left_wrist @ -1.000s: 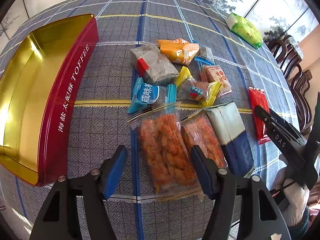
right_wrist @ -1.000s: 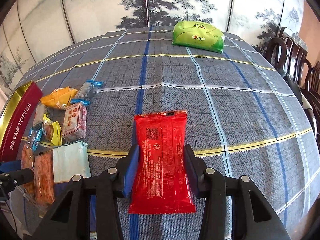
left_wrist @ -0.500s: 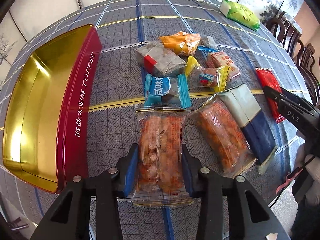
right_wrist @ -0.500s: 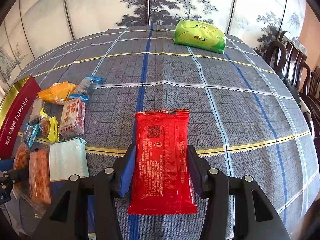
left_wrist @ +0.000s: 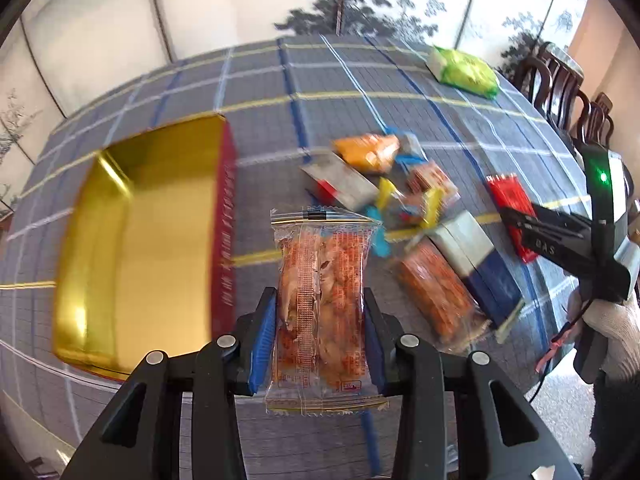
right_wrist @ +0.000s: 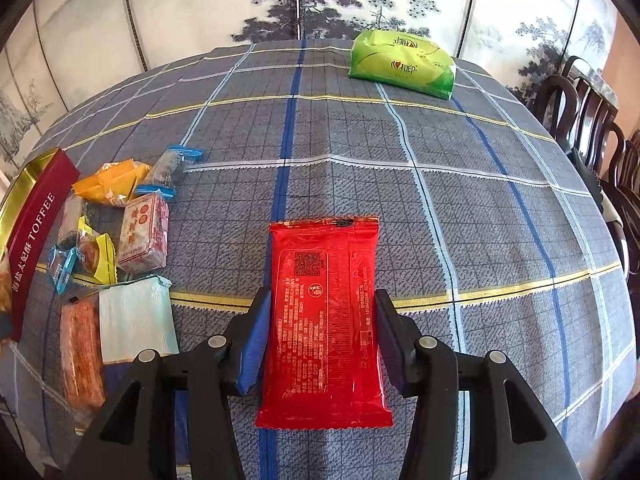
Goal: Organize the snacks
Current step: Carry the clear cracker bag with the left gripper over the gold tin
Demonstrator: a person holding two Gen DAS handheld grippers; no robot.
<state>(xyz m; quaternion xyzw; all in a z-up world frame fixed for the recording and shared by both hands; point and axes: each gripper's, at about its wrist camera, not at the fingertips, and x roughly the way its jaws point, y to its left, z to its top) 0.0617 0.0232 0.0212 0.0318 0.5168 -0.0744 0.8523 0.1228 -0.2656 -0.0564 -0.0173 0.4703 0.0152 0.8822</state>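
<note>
While my left gripper (left_wrist: 320,320) clamps the clear pack of orange crackers (left_wrist: 323,300) above the plaid tablecloth (right_wrist: 360,152), just right of the red toffee tin (left_wrist: 136,240), my right gripper (right_wrist: 320,336) straddles the red packet (right_wrist: 324,320). Its pads meet both edges, so it appears gripped. Remaining snacks (right_wrist: 132,220) lie clustered beside the tin.

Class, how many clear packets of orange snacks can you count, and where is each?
2. One clear packet is gripped in the left tool; the second packet lies on the tablecloth beside a blue-white pack. Others may be hidden.
</note>
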